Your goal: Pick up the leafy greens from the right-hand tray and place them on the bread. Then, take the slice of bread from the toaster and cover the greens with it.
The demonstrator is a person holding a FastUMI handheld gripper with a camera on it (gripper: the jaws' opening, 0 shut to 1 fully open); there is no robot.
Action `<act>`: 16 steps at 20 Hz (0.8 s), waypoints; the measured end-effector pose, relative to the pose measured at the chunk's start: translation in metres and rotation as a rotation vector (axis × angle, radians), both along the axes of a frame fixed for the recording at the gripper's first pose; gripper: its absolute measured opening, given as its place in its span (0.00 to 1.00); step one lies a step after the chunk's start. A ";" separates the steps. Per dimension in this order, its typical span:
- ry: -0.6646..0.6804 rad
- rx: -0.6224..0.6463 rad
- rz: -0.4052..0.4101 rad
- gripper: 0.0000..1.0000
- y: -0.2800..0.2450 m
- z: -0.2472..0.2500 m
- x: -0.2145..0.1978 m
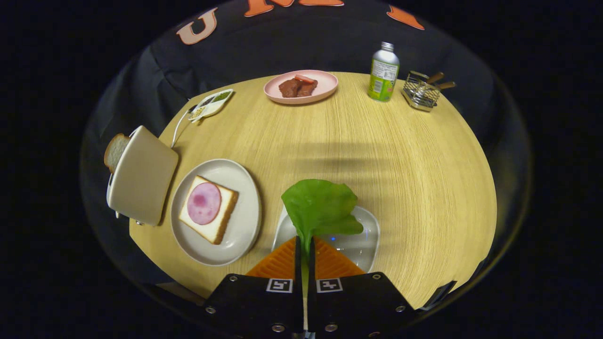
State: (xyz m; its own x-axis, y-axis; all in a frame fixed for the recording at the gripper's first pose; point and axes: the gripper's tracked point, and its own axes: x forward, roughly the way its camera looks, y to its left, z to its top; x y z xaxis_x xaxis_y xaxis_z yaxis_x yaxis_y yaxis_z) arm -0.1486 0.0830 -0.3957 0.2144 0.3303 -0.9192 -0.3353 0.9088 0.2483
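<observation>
Above round wooden table [400, 179], tongs [304, 247] clamped on leafy greens [320, 207]; white tray [362, 245] beneath.

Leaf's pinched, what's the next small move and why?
Probably carry the leafy greens left toward the bread: the gripper is shut on the stem, the leaf hangs above the tray, and the ham-topped slice is bare of greens.

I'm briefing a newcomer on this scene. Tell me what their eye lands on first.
First, the green leaf, its stem pinched between the closed jaws of the gripper, above a white tray. Next, left of the jaws, the bread slice topped with pink ham on a round plate. Beyond that plate, a toaster holds another slice.
</observation>
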 end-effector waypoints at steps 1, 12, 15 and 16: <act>-0.004 0.014 0.016 0.04 0.009 0.006 0.000; -0.012 0.133 0.191 0.04 0.097 0.034 -0.005; 0.014 0.176 0.220 0.04 0.123 0.034 -0.012; 0.020 0.189 0.232 0.04 0.132 0.035 -0.012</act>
